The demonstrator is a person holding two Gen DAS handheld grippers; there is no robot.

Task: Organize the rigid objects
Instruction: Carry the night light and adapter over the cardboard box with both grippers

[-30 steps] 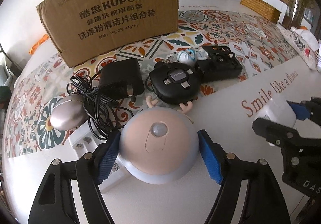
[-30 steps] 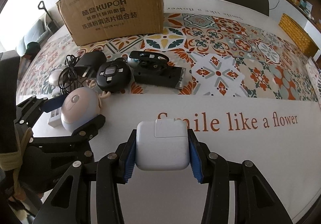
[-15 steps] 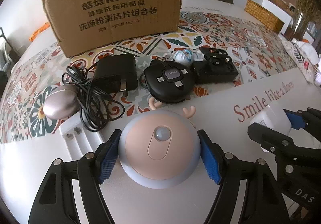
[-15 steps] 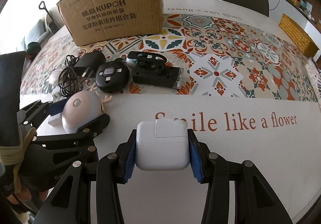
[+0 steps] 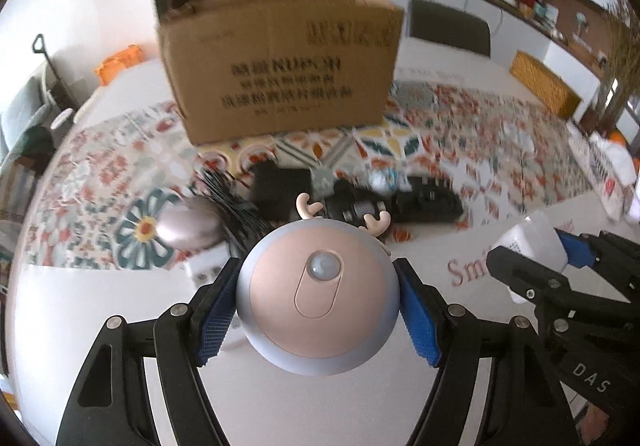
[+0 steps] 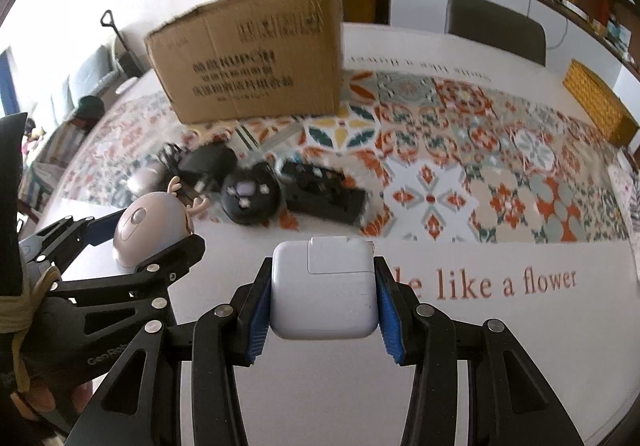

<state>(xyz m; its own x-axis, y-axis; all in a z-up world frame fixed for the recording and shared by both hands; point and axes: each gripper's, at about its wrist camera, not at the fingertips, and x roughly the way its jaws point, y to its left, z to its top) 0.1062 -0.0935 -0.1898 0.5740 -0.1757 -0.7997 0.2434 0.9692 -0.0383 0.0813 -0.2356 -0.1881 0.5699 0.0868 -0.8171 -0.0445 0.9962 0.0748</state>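
Observation:
My left gripper (image 5: 318, 306) is shut on a round pink night light with antlers (image 5: 318, 298) and holds it above the table; it also shows in the right wrist view (image 6: 150, 226). My right gripper (image 6: 324, 290) is shut on a white square charger (image 6: 324, 288), lifted above the table; the charger shows in the left wrist view (image 5: 532, 242). A brown cardboard box (image 5: 280, 66) stands upright at the back, also in the right wrist view (image 6: 252, 54).
On the patterned cloth lie a black adapter with cable (image 5: 280, 190), a silver oval object (image 5: 188, 226), a round black device (image 6: 250, 198), a black flat case (image 6: 324, 194) and a white block (image 5: 208, 270). A wicker basket (image 6: 598, 106) sits at the far right.
Both grippers have risen off the table with their objects. The views now tilt up and show more of the box and room; the background is blurred by motion.

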